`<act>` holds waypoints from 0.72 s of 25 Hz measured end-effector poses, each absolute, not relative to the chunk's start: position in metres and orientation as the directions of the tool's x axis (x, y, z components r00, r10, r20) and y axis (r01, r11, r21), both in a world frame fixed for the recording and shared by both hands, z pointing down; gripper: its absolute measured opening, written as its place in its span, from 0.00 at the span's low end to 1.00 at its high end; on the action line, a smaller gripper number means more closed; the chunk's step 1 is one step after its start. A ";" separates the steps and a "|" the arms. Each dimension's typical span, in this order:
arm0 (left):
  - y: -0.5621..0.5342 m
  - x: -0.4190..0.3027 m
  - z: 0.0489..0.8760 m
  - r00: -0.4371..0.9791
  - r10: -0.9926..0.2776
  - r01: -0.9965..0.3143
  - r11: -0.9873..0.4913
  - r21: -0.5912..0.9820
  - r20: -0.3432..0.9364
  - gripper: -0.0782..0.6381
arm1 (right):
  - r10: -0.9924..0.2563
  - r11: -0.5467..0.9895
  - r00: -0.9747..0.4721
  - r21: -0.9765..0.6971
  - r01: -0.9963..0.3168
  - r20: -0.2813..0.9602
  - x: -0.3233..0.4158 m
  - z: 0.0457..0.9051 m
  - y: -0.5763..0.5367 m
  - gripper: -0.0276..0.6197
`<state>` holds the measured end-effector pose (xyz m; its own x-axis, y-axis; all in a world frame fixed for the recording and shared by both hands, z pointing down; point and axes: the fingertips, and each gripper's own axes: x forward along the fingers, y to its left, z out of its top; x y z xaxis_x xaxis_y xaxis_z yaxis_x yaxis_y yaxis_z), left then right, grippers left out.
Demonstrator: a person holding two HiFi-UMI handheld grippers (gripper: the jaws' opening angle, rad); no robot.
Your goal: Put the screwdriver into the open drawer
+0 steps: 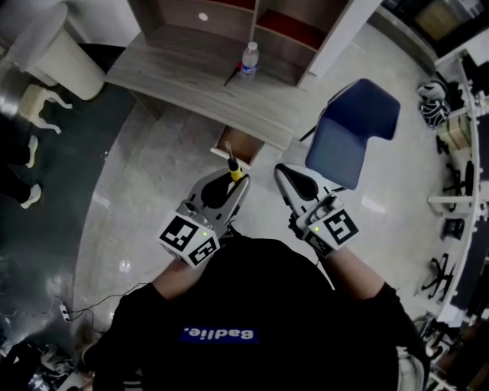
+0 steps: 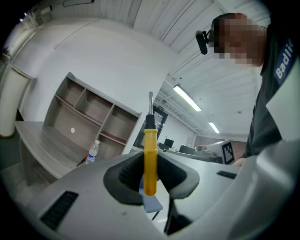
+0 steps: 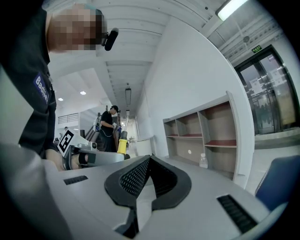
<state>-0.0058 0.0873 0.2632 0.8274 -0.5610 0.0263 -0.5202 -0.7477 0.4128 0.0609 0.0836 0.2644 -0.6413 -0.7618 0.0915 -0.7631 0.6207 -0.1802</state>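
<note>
A screwdriver with a yellow handle and dark shaft stands upright between the pads of my left gripper, which is shut on it. Its tip points up. The open wooden drawer juts from the grey desk just ahead of both grippers. My right gripper is beside the left one, its jaws together with nothing between them. In the right gripper view the screwdriver shows at the left.
A water bottle stands on the desk under a shelf unit. A blue chair is to the right of the drawer. Another person stands far off down the room. A cable lies on the floor at left.
</note>
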 end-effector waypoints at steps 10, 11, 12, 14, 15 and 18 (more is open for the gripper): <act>0.035 -0.040 0.273 0.864 -0.503 -0.457 -0.765 0.453 0.022 0.22 | -0.800 0.566 -0.586 -0.162 -0.808 0.131 0.035 0.268 0.027 0.09; 0.031 -0.041 0.274 0.865 -0.502 -0.458 -0.766 0.451 0.025 0.22 | -0.804 0.562 -0.582 -0.163 -0.811 0.123 0.034 0.266 0.022 0.09; 0.028 -0.042 0.275 0.864 -0.502 -0.459 -0.765 0.451 0.029 0.22 | -0.806 0.560 -0.580 -0.165 -0.812 0.117 0.034 0.265 0.019 0.09; 0.024 -0.041 0.279 0.861 -0.507 -0.464 -0.756 0.462 0.034 0.22 | -0.805 0.563 -0.582 -0.166 -0.810 0.113 0.035 0.265 0.014 0.09; 0.022 -0.041 0.282 0.859 -0.511 -0.466 -0.750 0.469 0.036 0.22 | -0.802 0.566 -0.586 -0.167 -0.808 0.114 0.036 0.265 0.013 0.09; 0.015 -0.040 0.290 0.852 -0.522 -0.475 -0.733 0.487 0.046 0.22 | -0.793 0.576 -0.597 -0.173 -0.799 0.121 0.036 0.269 0.006 0.09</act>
<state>-0.0397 0.0147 0.2895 0.8519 -0.5218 0.0456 -0.4750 -0.7328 0.4872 0.0363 0.0064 0.2693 -0.5972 -0.7930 0.1208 -0.7992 0.5755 -0.1733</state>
